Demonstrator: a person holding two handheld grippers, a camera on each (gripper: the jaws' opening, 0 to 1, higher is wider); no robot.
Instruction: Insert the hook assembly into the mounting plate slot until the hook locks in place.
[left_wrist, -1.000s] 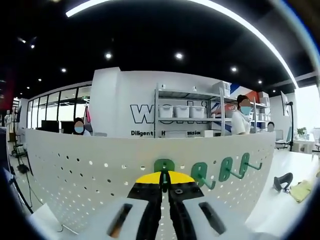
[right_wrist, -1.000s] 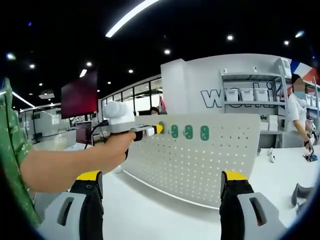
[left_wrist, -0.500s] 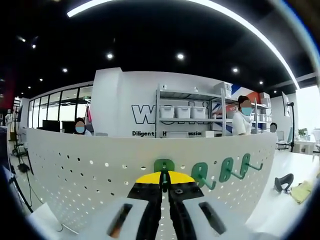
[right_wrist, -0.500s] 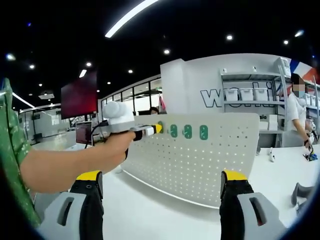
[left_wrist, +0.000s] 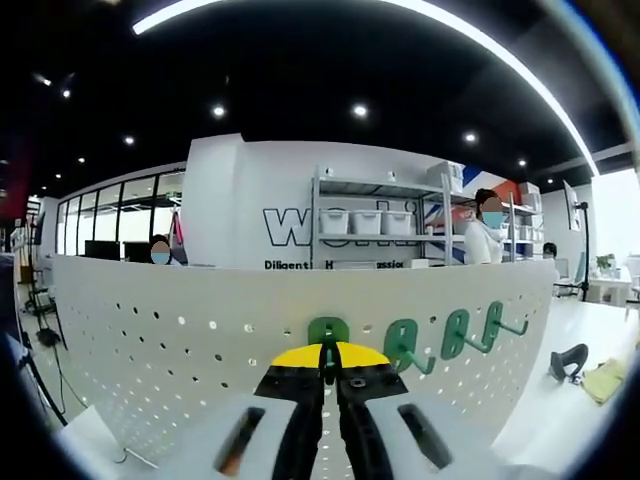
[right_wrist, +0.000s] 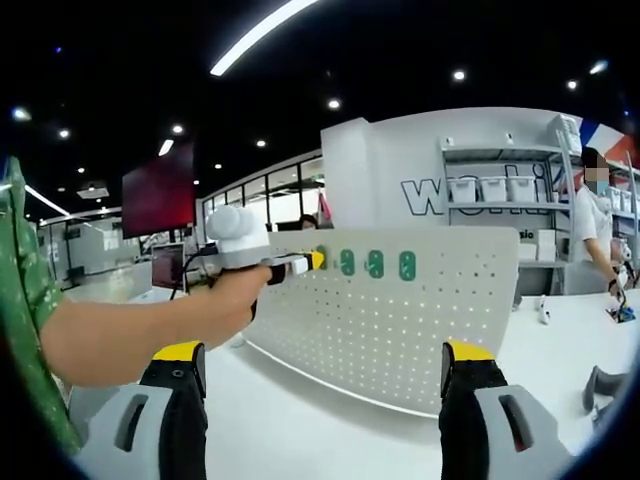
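A white perforated mounting plate (left_wrist: 150, 350) stands upright on the table, and it faces me as well in the right gripper view (right_wrist: 400, 320). Three green hooks (left_wrist: 455, 335) hang in a row on it (right_wrist: 375, 263). My left gripper (left_wrist: 328, 354) is shut on another green hook (left_wrist: 328, 330), pressed against the plate just left of that row. In the right gripper view a hand holds the left gripper (right_wrist: 315, 259) with its yellow tip at the plate's upper left. My right gripper (right_wrist: 325, 365) stays open well back from the plate, with nothing between its jaws.
The plate stands on a white table (right_wrist: 300, 430). A black object (left_wrist: 568, 362) and a yellow-green item (left_wrist: 600, 380) lie to the right of the plate. A person (right_wrist: 595, 220) stands by shelves (left_wrist: 370, 225) behind it. My sleeve and forearm (right_wrist: 90, 340) cross the left.
Almost nothing: the left gripper stays at the plate with the hook, its body tilted very slightly. The right gripper has not moved.
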